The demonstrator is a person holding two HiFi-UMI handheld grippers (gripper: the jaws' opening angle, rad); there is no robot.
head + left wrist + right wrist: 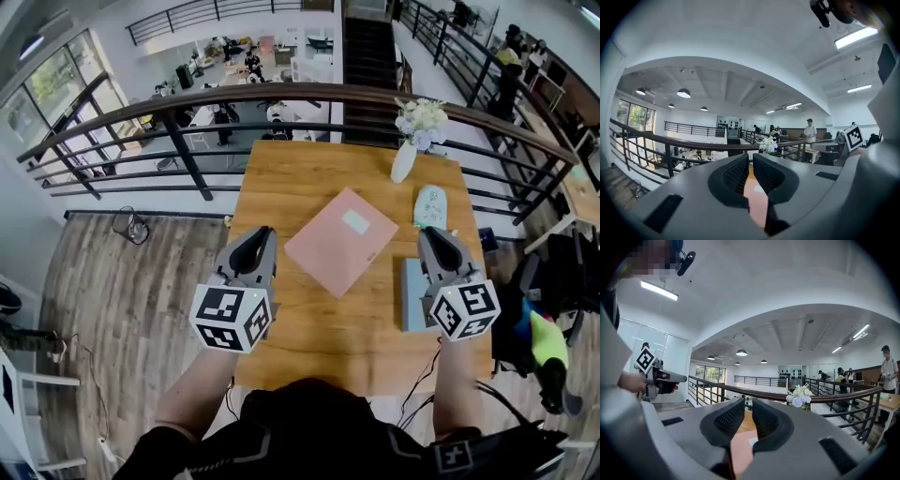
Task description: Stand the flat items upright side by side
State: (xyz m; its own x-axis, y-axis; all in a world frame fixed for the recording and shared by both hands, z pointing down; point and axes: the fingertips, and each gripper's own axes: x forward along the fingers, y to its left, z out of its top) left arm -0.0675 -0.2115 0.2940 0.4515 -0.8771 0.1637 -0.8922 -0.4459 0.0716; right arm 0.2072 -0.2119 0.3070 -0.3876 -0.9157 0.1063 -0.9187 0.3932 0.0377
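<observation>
Above the wooden table point(309, 169), flanking the flat pink folder point(330, 246), the left gripper point(255, 236) is hovering closed and empty, the right gripper point(433, 236) barely parted, empty.

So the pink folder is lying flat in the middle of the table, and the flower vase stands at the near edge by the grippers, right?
Not quite. The pink folder does lie flat in the middle of the table, but the vase with flowers stands at the far edge, next to the railing, not the near edge. The head view shows it.
</observation>
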